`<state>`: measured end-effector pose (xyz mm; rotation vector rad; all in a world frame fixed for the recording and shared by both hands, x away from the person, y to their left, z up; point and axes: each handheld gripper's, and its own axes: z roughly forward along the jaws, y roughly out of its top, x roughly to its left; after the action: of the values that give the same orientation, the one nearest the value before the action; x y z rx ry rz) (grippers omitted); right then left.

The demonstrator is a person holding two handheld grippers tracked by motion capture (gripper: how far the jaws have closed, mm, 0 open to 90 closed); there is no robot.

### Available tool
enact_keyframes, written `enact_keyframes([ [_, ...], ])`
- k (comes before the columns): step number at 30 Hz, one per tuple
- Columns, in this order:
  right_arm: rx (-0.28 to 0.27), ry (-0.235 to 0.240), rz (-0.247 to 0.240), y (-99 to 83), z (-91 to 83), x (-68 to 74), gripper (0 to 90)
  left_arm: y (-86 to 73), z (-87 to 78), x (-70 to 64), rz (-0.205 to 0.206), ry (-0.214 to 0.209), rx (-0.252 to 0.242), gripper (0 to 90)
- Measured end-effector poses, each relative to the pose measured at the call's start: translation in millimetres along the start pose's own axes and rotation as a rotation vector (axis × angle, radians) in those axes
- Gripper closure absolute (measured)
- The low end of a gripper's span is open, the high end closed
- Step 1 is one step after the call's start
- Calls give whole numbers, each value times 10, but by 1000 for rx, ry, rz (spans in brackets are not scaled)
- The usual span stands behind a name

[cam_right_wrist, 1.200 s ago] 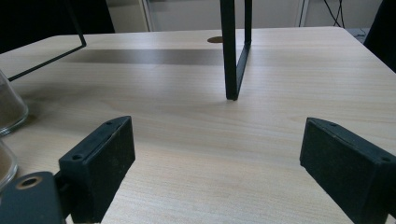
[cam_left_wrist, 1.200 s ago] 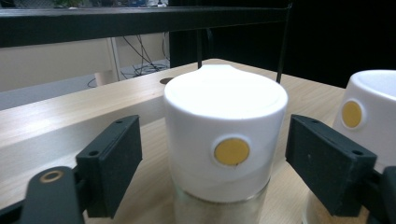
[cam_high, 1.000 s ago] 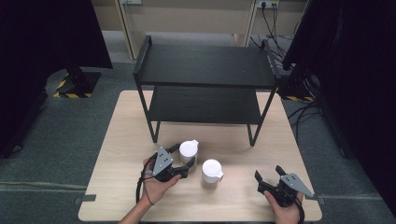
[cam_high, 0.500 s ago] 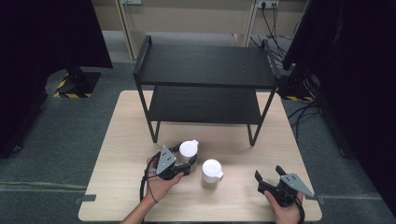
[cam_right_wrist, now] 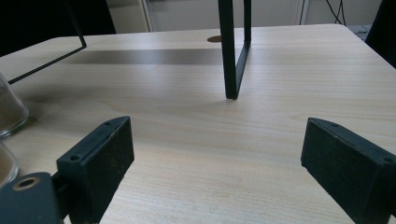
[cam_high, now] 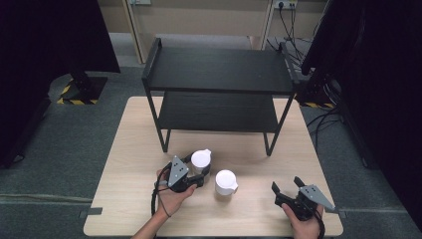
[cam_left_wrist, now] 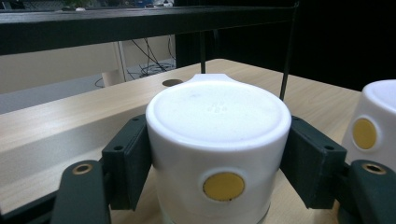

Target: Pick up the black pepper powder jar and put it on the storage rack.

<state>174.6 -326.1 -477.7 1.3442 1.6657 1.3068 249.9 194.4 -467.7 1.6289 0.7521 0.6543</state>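
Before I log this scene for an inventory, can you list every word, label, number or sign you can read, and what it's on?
No readable text.
White-capped jar in the left gripper: a plain yellow round dot, no lettering; faint marks on its cap are too blurred to read.
Second white-capped jar: a blank yellow dot too.
Black two-tier metal shelf and light wooden table: none.

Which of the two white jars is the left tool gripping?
The jar nearer the shelf: the left tool has a jaw pressed on each side. The other jar stands free.

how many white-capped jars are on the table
2. One jar sits between the left gripper's jaws, in front of the rack. The other jar stands just right of it, free. None seems hidden.
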Motion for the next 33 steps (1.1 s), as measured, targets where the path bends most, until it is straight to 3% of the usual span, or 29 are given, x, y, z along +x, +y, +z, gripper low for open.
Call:
enact_keyframes([
  [3,-1,-1,0,-2,0,-1,97,36,-19,-37,28,15,8,309],
  [10,1,-1,1,2,1,1,95,113,-104,-54,40,43,5,309],
  [14,0,-3,0,1,1,5,95,176,-166,-73,58,77,-11,309],
  [33,-1,-7,1,-2,1,10,93,482,-355,-60,95,152,-75,310],
])
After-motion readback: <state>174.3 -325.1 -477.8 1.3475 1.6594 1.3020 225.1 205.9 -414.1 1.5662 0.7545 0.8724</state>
